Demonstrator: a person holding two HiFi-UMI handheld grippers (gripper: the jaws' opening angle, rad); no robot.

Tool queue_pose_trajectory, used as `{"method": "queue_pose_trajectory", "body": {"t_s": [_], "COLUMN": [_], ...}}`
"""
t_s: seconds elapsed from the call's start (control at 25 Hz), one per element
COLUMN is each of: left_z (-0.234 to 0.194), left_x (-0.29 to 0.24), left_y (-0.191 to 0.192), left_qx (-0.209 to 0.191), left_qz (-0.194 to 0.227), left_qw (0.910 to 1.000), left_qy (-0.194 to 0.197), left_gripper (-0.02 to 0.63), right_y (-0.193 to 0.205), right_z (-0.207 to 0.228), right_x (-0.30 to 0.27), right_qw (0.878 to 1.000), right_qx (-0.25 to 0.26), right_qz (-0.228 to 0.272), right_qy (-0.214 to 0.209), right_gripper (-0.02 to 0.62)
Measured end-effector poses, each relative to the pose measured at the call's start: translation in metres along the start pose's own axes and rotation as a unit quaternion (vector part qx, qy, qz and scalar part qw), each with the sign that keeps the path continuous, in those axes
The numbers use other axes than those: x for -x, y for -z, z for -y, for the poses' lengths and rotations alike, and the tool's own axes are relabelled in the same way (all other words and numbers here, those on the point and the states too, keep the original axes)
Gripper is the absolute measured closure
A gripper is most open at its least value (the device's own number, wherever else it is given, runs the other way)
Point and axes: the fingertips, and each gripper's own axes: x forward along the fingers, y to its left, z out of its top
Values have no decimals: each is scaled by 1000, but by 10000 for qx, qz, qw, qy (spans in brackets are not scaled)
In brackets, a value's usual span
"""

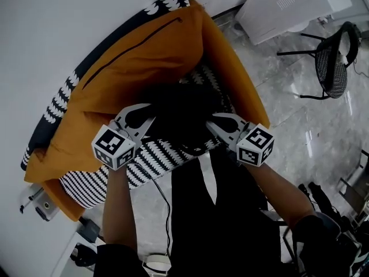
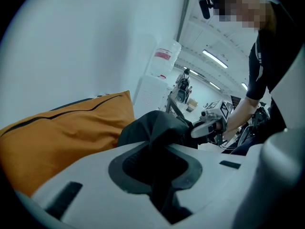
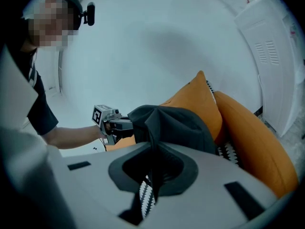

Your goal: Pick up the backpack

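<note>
While your left gripper (image 1: 147, 115) and right gripper (image 1: 214, 122) each pinch a fold of the black backpack (image 1: 184, 113), above the near zigzag-patterned cushion (image 1: 155, 157), expect limp, sagging fabric; seams or straps would hold better.

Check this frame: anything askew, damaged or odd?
Nothing spilled or damaged. One oddity: the black backpack is bunched into a crumpled heap over the patterned cushion and orange cushion. The left gripper and right gripper each pinch what looks like loose fabric at its sides.
</note>
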Motion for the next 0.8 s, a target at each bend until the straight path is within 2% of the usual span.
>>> {"method": "queue_pose_trajectory", "body": {"t_s": [0.8], "left_z": [40], "left_x": [34], "left_y": [6], "left_qx": [727], "left_qz": [231], "left_qw": [9970], "left_qy": [-127], "left_gripper": [560], "right_y": [-5], "right_z": [-32], "right_x": [21], "right_qw": [9981], "right_qx": [135], "right_qz": [-557], "right_qy": [-216], "right_gripper": [561]}}
